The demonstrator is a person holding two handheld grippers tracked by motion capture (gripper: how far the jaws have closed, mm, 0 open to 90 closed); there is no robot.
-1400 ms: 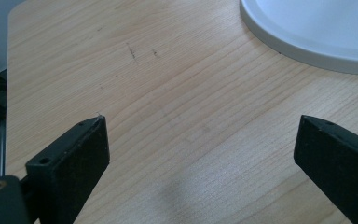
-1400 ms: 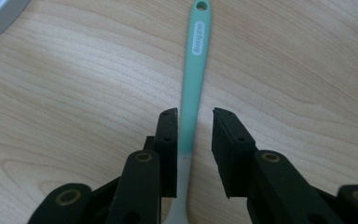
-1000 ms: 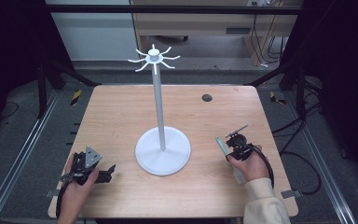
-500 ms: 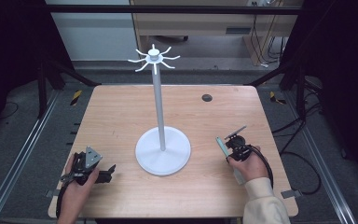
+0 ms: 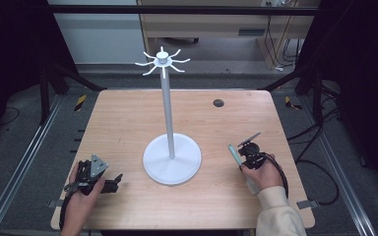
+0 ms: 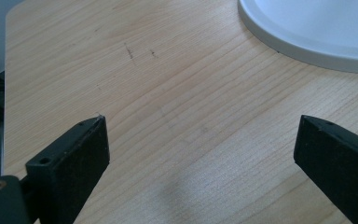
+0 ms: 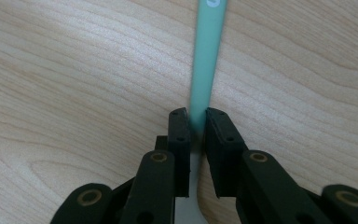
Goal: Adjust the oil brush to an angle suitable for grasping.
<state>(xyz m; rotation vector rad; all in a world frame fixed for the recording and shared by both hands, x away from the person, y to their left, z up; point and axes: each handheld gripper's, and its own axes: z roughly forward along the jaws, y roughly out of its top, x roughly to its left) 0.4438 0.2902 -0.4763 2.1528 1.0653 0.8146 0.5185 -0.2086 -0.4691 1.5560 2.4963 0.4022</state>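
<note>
Change since the earlier frame: right gripper (image 7: 196, 122) jaws have just been closing, now pinching the green-handled utensil (image 7: 207, 56) lying on the table (image 5: 128, 128), right of the white hook stand (image 5: 171, 158). Step judged: securing grasp; next, lift toward a hook. Left gripper (image 6: 200, 154): wide, idle.

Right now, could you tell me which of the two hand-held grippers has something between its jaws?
The right hand-held gripper: its jaws have just been closing and now pinch a thin green strip. The left hand-held gripper stands wide open over bare table.

Left claw (image 6: 200, 154) jaws wide apart, right claw (image 7: 196, 122) just closing, gripping
</note>
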